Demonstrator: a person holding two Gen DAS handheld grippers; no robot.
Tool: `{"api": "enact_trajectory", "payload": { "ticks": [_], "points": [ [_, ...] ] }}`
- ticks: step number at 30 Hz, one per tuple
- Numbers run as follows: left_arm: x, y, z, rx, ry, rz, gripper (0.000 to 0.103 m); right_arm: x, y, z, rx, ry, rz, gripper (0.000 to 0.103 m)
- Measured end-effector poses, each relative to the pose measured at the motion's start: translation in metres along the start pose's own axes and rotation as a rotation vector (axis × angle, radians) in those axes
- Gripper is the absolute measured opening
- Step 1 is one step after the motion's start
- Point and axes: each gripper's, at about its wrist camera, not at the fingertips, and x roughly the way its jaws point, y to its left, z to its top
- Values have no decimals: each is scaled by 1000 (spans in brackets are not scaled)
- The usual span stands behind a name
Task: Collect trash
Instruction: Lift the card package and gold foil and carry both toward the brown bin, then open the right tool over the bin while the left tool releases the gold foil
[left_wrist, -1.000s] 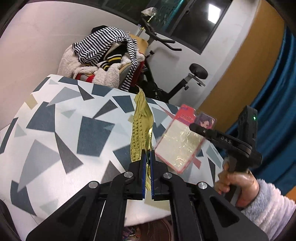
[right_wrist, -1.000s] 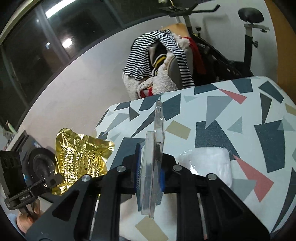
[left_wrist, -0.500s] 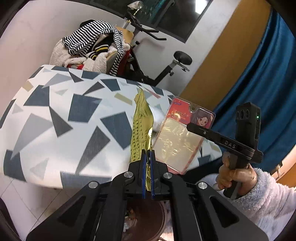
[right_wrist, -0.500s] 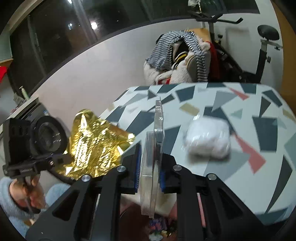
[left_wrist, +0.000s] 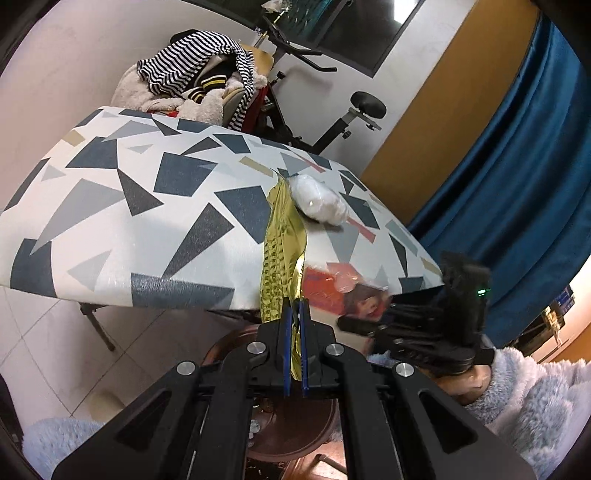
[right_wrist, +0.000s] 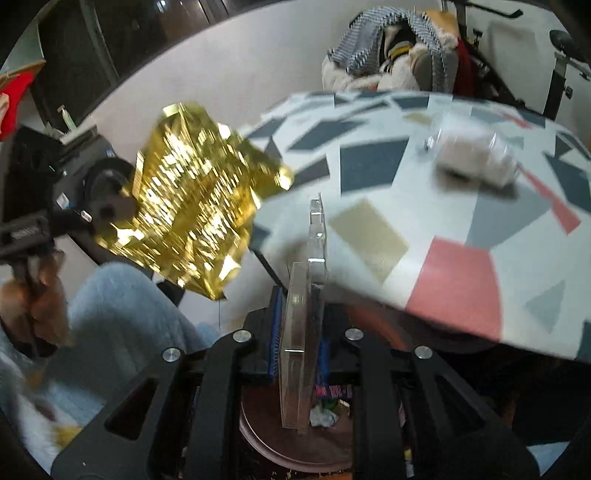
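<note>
White walls, a dark window, a blue curtain and an exercise bike frame the scene, with a chair heaped with striped and fleecy clothes just behind a table covered in a cloth of grey, navy, tan and red shapes. On the cloth, toward its far right part, lies a white crumpled wad, apart from both grippers. At the near edge of the table the left gripper has its blue pads pressed together on a strip of gold foil wrapper, which stands up in front of the tabletop; from the right wrist view the same foil shows as a broad crinkled sheet beside the table edge. Beside it the right gripper is clamped on a clear plastic package, seen edge-on in its own view and, in the left wrist view, as a flat pack with a red printed card. Both pieces of trash are held in the air over a round brown bin on the floor below the table edge, with scraps visible inside it. Pale blue fleecy sleeves cover the person's arms
</note>
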Motion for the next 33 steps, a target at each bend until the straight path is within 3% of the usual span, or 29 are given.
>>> {"api": "enact_trajectory", "payload": {
  "ticks": [5, 12, 22, 24, 26, 33],
  "points": [
    [1, -6, -9, 23, 9, 5, 4, 22, 6, -15, -2, 46, -29, 19],
    [7, -6, -17, 6, 32, 0, 4, 25, 4, -27, 23, 46, -52, 20],
    [15, -6, -20, 3, 55, 8, 4, 32, -17, -23, 109, 62, -78, 25],
    [16, -6, -21, 2, 58, 10, 4, 32, -21, -23, 133, 65, -69, 29],
    [16, -7, -21, 5, 62, 12, 4, 31, -22, -23, 136, 60, -75, 42],
    [18, -10, -22, 20, 69, 16, 4, 22, -25, -20, 130, 2, -90, 71]
  ]
}}
